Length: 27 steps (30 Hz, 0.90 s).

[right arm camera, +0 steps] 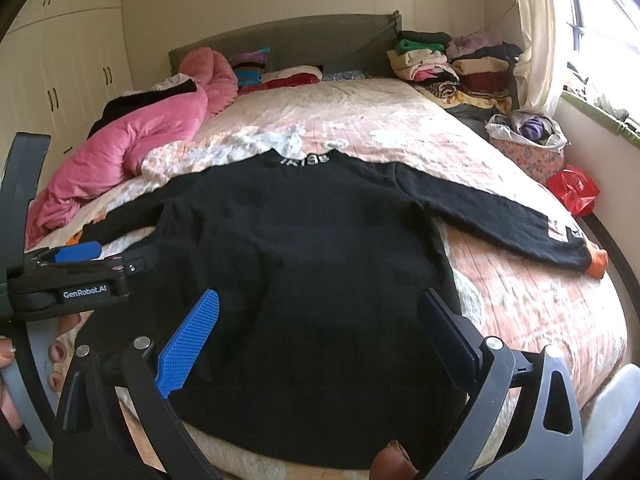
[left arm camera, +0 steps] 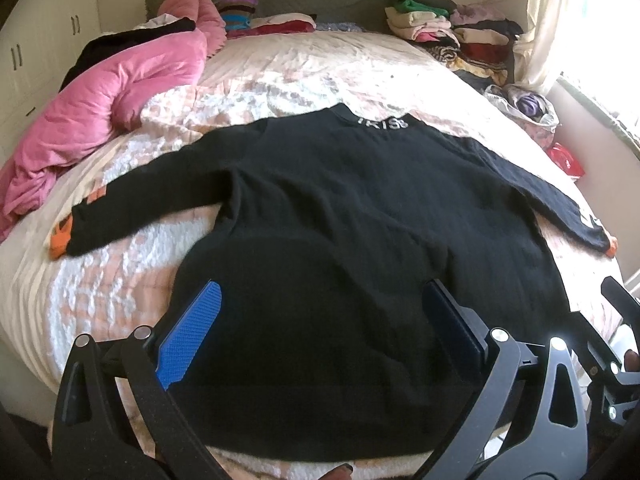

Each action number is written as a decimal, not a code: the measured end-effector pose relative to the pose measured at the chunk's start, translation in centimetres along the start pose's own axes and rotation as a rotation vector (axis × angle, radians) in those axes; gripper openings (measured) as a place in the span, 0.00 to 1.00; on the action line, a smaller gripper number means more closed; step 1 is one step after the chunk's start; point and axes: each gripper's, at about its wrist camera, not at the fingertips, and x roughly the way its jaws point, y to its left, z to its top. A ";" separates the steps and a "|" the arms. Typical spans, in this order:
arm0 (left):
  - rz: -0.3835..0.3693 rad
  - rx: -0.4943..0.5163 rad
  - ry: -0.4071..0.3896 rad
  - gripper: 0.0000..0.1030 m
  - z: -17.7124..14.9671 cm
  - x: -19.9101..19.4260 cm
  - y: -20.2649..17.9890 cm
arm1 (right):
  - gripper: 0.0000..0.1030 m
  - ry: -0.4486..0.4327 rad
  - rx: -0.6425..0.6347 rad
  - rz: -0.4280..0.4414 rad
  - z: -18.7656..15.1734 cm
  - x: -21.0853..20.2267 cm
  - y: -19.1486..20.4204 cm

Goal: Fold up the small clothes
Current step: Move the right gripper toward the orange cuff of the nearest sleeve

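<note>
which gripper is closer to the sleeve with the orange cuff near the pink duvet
Left. The left gripper hovers open over the black sweater's hem on that sleeve's side; the right gripper, also open, sits farther across.

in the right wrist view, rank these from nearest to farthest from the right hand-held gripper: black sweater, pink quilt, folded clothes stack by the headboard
From the right hand-held gripper:
1. Black sweater, spread flat right under the fingers.
2. Pink quilt, bunched along the left side of the bed.
3. Folded clothes stack, far right corner by the headboard.

Both grippers share one build: the left gripper and right gripper have black triangular-cutout linkage arms, silver round pivot screws and blue studded finger pads. White "GenRobot.AI" lettering marks a black body at left.
</note>
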 end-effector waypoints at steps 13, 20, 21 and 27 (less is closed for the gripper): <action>-0.007 -0.020 -0.028 0.92 5.0 0.6 -0.5 | 0.96 -0.054 0.036 0.017 4.2 1.4 -0.9; -0.015 -0.019 -0.035 0.92 7.6 1.4 -1.2 | 0.96 -0.076 0.081 0.004 6.6 2.3 -2.3; -0.014 -0.018 -0.036 0.92 7.9 1.5 -1.3 | 0.96 -0.078 0.086 0.003 6.9 2.4 -2.5; -0.014 -0.031 -0.048 0.92 9.9 2.2 -1.7 | 0.96 -0.085 0.125 -0.012 8.6 3.0 -3.7</action>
